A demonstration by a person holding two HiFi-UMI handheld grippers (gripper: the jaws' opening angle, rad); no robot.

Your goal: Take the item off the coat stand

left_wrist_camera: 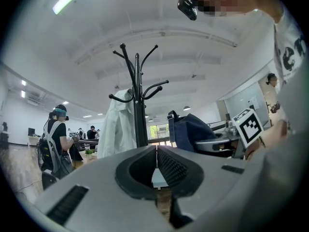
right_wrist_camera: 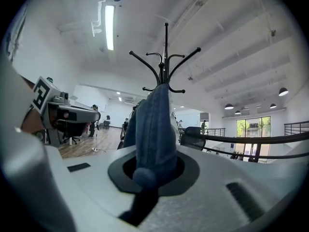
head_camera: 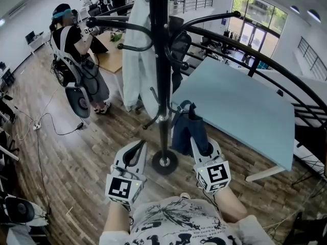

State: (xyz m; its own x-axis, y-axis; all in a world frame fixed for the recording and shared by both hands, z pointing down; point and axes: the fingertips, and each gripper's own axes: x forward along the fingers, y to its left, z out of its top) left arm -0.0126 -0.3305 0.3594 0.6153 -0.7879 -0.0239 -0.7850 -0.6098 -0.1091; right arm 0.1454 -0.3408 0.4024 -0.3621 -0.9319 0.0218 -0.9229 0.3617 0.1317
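Observation:
A black coat stand (head_camera: 161, 86) rises straight in front of me, its round base (head_camera: 164, 162) on the wood floor. A white garment (head_camera: 138, 60) hangs on its left side. A dark blue cloth item (head_camera: 185, 131) with a strap loop hangs low, just right of the pole. My right gripper (head_camera: 198, 137) is shut on it, and the blue cloth (right_wrist_camera: 154, 124) fills the jaws (right_wrist_camera: 153, 170). I cannot tell whether its loop rests on a hook. My left gripper (head_camera: 135, 153) sits left of the base, shut with nothing in it (left_wrist_camera: 156, 166).
A pale blue table (head_camera: 240, 106) stands right of the stand, with a black curved railing (head_camera: 286, 75) behind it. A person with a backpack (head_camera: 76, 55) stands at the far left beside desks. Cables (head_camera: 46, 121) trail over the wood floor there.

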